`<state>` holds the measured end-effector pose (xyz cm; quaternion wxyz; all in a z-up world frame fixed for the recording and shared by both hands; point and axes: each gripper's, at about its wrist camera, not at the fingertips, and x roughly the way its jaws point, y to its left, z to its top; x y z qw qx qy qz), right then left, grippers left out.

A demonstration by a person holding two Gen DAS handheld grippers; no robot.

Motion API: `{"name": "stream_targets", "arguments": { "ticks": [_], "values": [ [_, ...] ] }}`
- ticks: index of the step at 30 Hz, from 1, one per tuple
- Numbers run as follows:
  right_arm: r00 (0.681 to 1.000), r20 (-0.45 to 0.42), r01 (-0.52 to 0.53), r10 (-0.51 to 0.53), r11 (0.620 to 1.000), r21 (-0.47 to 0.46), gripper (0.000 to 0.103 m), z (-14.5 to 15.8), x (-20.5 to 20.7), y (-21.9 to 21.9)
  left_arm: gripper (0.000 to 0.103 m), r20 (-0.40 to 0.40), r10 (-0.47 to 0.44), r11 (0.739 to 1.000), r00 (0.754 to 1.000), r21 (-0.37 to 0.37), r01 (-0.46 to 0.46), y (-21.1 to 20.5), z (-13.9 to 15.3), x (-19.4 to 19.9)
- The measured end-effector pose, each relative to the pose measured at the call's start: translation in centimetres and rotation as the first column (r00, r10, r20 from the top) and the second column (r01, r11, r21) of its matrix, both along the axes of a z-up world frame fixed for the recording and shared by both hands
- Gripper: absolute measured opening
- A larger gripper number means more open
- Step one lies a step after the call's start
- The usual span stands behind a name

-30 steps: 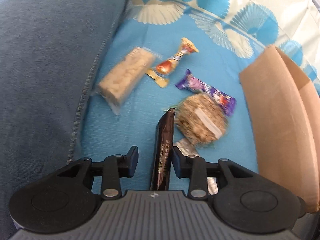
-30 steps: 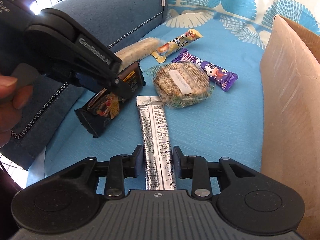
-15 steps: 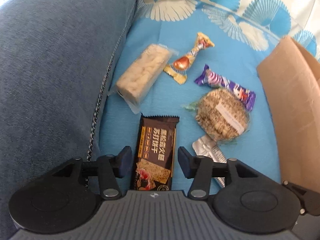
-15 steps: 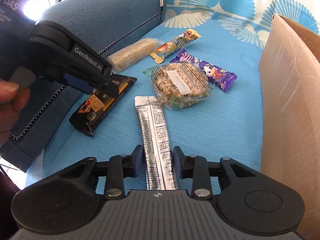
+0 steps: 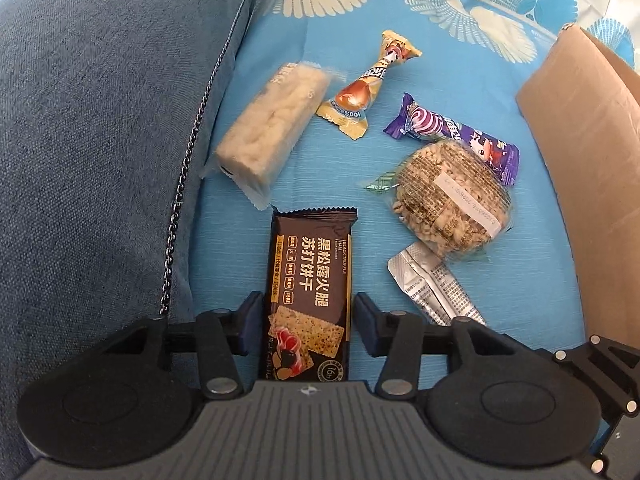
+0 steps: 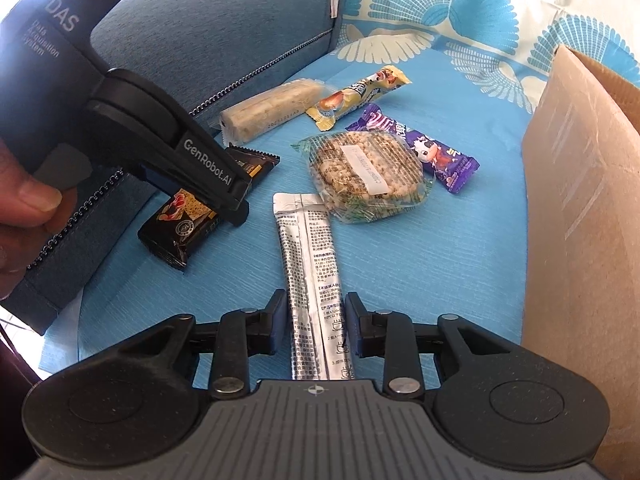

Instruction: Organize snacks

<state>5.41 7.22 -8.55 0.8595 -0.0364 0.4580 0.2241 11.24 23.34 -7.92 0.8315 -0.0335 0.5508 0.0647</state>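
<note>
I had just laid the cracker pack [image 5: 308, 300] flat between my released left tongs [image 5: 308, 320], while my right tongs [image 6: 316, 322] grasped the silver sachet [image 6: 312, 276], boxing next.

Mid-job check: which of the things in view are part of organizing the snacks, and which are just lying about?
Part of the job:
- dark brown cracker packet, between the left tool fingers
- silver foil sachet, between the right tool fingers
- round puffed-grain cake in clear wrap
- purple candy wrapper
- pale rice bar
- yellow twist candy
- brown cardboard box

Just there:
- blue sofa cushion
- blue patterned cloth
</note>
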Motion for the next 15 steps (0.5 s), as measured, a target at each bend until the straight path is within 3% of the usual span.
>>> {"name": "stream_targets", "arguments": {
  "ticks": [6,8,15],
  "values": [
    [0.999,0.043,-0.006,0.006,1.0,0.018,0.02,0.8,-0.3,-0.1,0.043,0.007,0.011,1.0,1.0,-0.012,-0.01,0.0,0.4,-0.1],
    [0.998,0.061,-0.006,0.004,1.0,0.028,0.005,1.2,-0.5,-0.3,0.043,0.026,0.009,1.0,1.0,-0.016,-0.008,-0.2,0.8,-0.2],
    [0.999,0.039,-0.006,0.005,1.0,0.022,0.006,1.5,-0.7,-0.1,0.043,0.072,0.011,1.0,0.997,-0.025,-0.009,-0.5,2.1,-1.2]
  ]
}}
